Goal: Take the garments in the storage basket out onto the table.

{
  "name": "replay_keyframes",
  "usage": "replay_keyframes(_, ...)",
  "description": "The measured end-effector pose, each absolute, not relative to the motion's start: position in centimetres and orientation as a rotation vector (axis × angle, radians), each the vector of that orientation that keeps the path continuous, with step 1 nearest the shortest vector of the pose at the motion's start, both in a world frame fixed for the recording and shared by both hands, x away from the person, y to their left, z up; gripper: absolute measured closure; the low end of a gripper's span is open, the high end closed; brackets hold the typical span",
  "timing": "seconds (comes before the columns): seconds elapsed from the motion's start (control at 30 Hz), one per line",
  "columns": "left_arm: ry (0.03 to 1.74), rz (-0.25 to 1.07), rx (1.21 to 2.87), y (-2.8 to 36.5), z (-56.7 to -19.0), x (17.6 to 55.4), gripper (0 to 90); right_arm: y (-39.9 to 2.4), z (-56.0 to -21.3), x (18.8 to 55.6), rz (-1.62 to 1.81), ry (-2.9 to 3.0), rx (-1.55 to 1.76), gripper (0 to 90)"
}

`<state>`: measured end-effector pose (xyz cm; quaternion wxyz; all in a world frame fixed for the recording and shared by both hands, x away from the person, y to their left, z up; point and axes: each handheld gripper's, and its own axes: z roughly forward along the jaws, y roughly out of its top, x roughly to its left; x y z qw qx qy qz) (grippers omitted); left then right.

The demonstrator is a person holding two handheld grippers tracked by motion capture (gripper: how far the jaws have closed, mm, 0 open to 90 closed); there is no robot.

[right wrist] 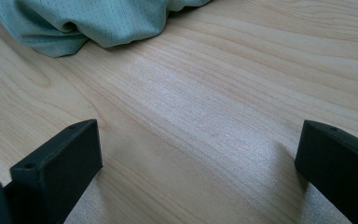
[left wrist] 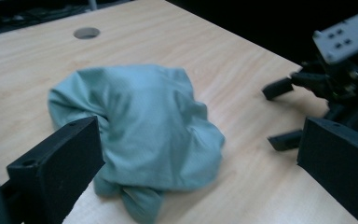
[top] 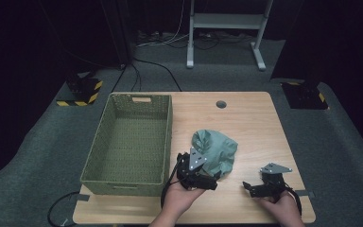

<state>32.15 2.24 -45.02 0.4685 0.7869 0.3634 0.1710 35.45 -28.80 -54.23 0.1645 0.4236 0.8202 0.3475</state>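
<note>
Crumpled teal-green mesh cloth (top: 215, 152) is seen bunched on the light wooden table (top: 246, 123), right of the green woven basket (top: 132, 142). The left gripper (left wrist: 200, 154) is held wide open, one jaw just beside the cloth. The right gripper (right wrist: 198, 158) is spread wide over bare wood, nothing held

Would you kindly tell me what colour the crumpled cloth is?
Pale grey-green cloth, clearest in the left gripper view.
</note>
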Motion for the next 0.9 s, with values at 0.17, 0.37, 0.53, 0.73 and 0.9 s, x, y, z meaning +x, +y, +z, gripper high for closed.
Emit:
replay_keyframes(0.17,0.898,0.4,1.98,2.7,-47.4,30.6,0.3,-28.7,-54.2,35.4,0.984,2.337,1.205,0.1)
replay_keyframes(0.37,0.872,0.387,2.115,2.6,-50.8,29.9,0.3,-28.7,-54.2,35.4,0.982,2.338,1.203,0.0)
replay_keyframes(0.53,0.85,0.387,2.208,2.4,-52.8,30.0,0.5,-28.7,-54.2,35.4,0.977,2.337,1.202,0.0)
replay_keyframes(0.73,0.855,0.388,2.196,2.7,-53.7,30.4,0.3,-28.7,-54.2,35.4,0.979,2.338,1.201,0.0)
replay_keyframes(0.9,0.862,0.403,2.195,3.0,-54.0,30.4,0.4,-28.7,-54.2,35.4,0.985,2.338,1.203,0.0)
